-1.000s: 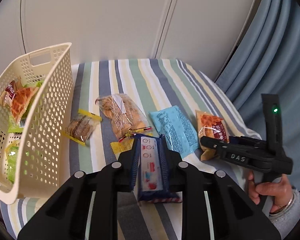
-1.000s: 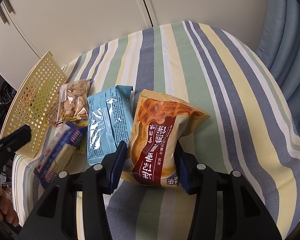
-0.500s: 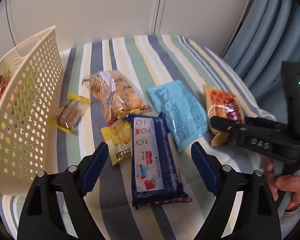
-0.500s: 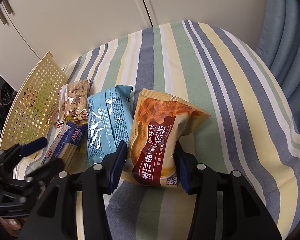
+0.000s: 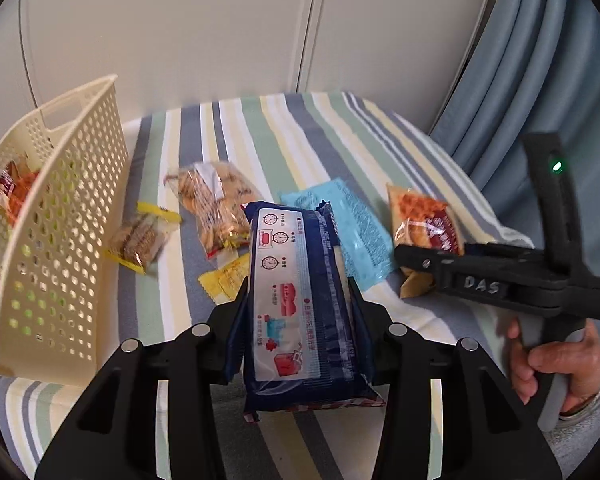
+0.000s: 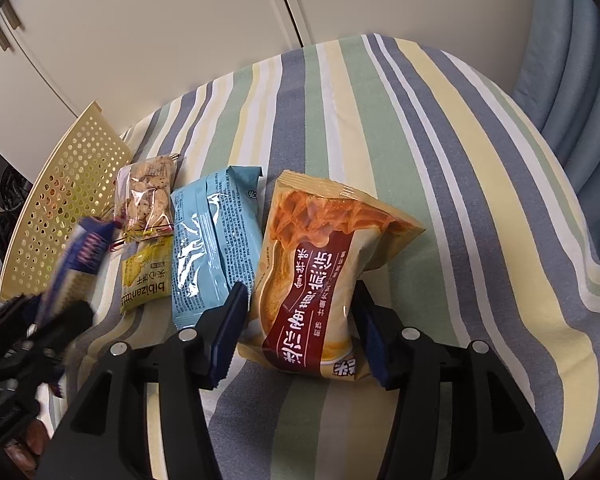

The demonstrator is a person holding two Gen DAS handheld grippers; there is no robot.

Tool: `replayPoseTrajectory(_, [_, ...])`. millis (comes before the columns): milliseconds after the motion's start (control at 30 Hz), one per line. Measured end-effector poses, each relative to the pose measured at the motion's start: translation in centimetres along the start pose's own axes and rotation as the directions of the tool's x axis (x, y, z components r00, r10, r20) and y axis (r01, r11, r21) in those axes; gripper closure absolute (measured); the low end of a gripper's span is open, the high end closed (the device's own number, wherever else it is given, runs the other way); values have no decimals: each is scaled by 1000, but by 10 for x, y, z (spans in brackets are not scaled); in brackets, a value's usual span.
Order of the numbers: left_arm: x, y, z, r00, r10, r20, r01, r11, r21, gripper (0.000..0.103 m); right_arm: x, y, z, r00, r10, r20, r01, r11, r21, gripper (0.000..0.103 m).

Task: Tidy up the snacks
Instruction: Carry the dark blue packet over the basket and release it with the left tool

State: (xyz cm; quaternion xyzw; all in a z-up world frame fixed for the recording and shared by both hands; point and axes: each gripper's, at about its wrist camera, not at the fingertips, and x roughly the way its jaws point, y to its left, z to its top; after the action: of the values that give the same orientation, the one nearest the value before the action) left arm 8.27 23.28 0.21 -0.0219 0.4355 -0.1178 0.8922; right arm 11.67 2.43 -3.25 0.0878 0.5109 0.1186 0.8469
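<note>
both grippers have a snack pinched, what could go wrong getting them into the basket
1. The left gripper holds the long dark blue pack near its lower half, so it may pivot or slip.
2. The right gripper pinches only the bottom of the puffy orange bag; it might squirt out.
3. Swinging toward the basket could drag the loose light blue packet.

The left wrist view is taken low and close over the striped cloth (image 5: 284, 128), facing the cupboard doors, with the basket (image 5: 60, 216) at its left. The right wrist view is set further right, facing likewise. The light blue packet (image 5: 356, 232) (image 6: 216, 240) is shared by both views.
</note>
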Motion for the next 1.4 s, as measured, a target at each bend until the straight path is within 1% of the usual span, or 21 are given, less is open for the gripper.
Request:
replayPoseTrajectory(67, [-12,4,4,999,-2,32,2,1000,-7,58,1,1,1,1000,-7,-7,7,1000,-3,46])
replayPoseTrajectory(167, [-32,12,8,997,10,73,-9,1000,-13,58,6,5,3,999,-27,-31,26,999,-22,40])
replayPoseTrajectory(233, [-43,19,10,995,14,96,-12,1000,-24,58,11,8,6,998,-33,-60,31,999,-35,38])
replayPoseTrajectory(333, [-62,32,11,990,33,134,-28,999,-44,58,16,12,11,996,-55,-72,50,997,-59,37])
replayPoseTrajectory(367, [-69,38,11,988,43,147,-36,998,-54,58,17,13,13,995,-61,-73,57,996,-65,37])
replayPoseTrajectory(400, [-74,44,11,986,50,157,-40,997,-66,58,18,14,14,995,-68,-72,63,996,-68,41])
replayPoseTrajectory(433, [-77,46,13,985,57,165,-45,996,-78,58,18,14,14,995,-67,-68,63,996,-69,42])
replayPoseTrajectory(533, [-91,64,13,977,94,190,-71,990,-122,58,15,11,14,997,-50,-55,47,997,-56,48])
replayPoseTrajectory(667, [-106,92,9,967,136,214,-97,978,-184,58,11,3,12,999,-34,-37,34,999,-11,49])
replayPoseTrajectory(767, [-110,113,9,960,175,219,-123,965,-231,58,8,-4,11,999,-29,-23,30,999,32,49])
replayPoseTrajectory(900, [-113,135,8,952,213,219,-147,948,-281,58,9,0,11,999,-37,-11,37,999,35,49])
replayPoseTrajectory(933, [-114,140,8,950,224,219,-154,943,-294,52,8,1,11,999,-43,-7,43,999,32,49])
replayPoseTrajectory(967, [-114,144,7,947,235,219,-161,938,-308,36,8,4,10,999,-49,-1,49,998,27,49])
replayPoseTrajectory(1000, [-116,148,6,944,244,224,-163,930,-329,23,7,5,10,999,-53,4,53,998,24,49])
replayPoseTrajectory(1033, [-119,152,4,940,246,237,-154,924,-349,3,6,6,9,998,-54,11,54,998,21,49])
replayPoseTrajectory(1100, [-124,159,0,933,246,263,-136,916,-377,2,5,5,9,998,-54,20,53,998,25,49])
replayPoseTrajectory(1133, [-125,162,-2,932,250,264,-135,912,-387,2,5,4,9,998,-51,22,50,998,31,49])
replayPoseTrajectory(1267, [-125,170,-12,918,298,263,-162,884,-439,2,-5,-2,3,998,-44,48,42,998,49,49])
replayPoseTrajectory(1400, [-124,171,-22,889,370,270,-215,858,-467,2,-13,-1,0,998,-17,65,12,998,69,49])
